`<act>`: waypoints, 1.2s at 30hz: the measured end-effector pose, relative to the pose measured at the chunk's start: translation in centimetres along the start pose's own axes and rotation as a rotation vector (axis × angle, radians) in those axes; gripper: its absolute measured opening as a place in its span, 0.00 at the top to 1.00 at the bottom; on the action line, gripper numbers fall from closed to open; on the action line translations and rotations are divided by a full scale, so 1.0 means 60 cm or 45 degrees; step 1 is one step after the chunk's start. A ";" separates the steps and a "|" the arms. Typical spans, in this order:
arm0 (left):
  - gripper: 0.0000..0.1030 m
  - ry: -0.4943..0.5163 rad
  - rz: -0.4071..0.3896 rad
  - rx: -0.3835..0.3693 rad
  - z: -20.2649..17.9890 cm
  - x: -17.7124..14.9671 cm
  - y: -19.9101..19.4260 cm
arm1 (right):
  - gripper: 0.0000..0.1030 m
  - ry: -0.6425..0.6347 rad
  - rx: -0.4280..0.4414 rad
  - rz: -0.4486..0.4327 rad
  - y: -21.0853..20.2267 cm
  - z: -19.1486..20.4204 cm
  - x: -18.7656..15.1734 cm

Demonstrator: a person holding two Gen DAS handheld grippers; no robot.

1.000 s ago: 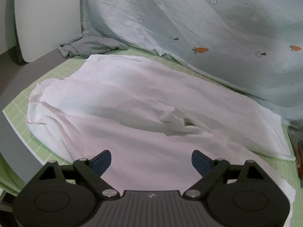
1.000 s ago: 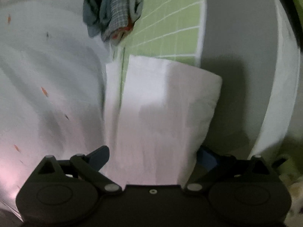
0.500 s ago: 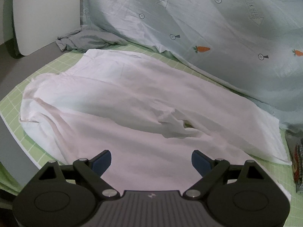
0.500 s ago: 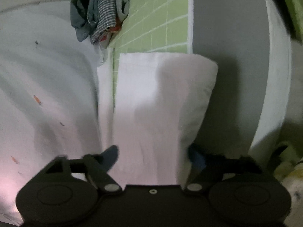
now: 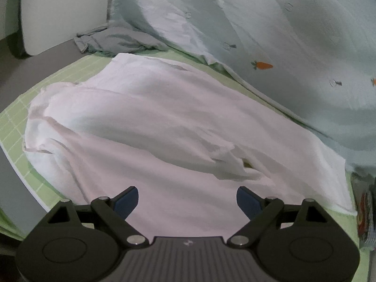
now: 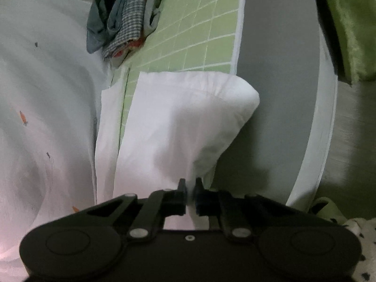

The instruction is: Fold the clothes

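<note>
White cloth, some garment too rumpled to name exactly, lies spread over the green grid mat on the grey worktop, and both views look along it from opposite ends. In the left wrist view the white garment runs away from the left gripper toward a grey crumpled cloth at the far edge, with a pale carrot-print sheet heaped along its right side. That gripper's jaws stand wide apart, nothing pinched between them, hovering over the near hem.

In the right wrist view the right gripper has just been closing, and its jaws now sit nearly together with a fold of the white fabric caught between them. From there the cloth rises to a rounded corner hanging past the mat toward the worktop edge. A bundle of checked and dark clothes sits well beyond it.

What matters next, I judge, is that the garment's long axis runs between the two grippers: the right one already has its end, while the left one is directly over the opposite end and only needs to drop and pinch that hem. A small torn-looking pucker lies ahead of the left jaws and to the right.
</note>
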State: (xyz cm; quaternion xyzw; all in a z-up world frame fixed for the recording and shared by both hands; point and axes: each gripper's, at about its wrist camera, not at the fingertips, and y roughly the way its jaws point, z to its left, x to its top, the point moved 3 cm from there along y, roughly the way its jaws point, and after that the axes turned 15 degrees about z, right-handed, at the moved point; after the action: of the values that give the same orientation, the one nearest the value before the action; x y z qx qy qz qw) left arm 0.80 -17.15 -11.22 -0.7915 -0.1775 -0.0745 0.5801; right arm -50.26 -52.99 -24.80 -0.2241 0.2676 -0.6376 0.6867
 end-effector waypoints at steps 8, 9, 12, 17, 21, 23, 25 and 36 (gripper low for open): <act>0.14 -0.268 0.005 0.054 0.152 0.055 -0.006 | 0.87 0.080 -0.069 -0.102 0.016 0.003 -0.019; 0.14 -0.305 0.003 0.070 0.178 0.062 -0.007 | 0.87 0.079 -0.080 -0.113 0.019 0.007 -0.021; 0.14 -0.391 0.009 0.124 0.245 0.079 -0.002 | 0.86 0.085 -0.106 -0.145 0.020 0.012 -0.027; 0.14 -0.478 0.032 0.179 0.332 0.100 0.018 | 0.80 0.115 -0.106 -0.210 0.021 0.016 -0.040; 0.16 -0.522 0.048 0.169 0.374 0.113 0.043 | 0.85 0.091 -0.152 -0.280 0.021 0.031 -0.050; 0.46 -0.533 0.057 0.159 0.388 0.119 0.054 | 0.89 0.055 -0.175 -0.315 0.020 0.046 -0.053; 0.70 -0.533 0.075 0.135 0.398 0.126 0.062 | 0.92 0.029 -0.124 -0.369 0.008 0.067 -0.059; 0.93 -0.597 -0.045 0.069 0.390 0.160 0.018 | 0.97 -0.077 0.128 -0.565 -0.060 0.185 -0.062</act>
State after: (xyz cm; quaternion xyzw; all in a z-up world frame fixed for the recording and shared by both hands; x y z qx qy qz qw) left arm 8.06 6.55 -16.49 -0.7680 -0.3232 0.1060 0.5427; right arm -45.90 -50.00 -13.76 -0.2619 0.1589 -0.7785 0.5478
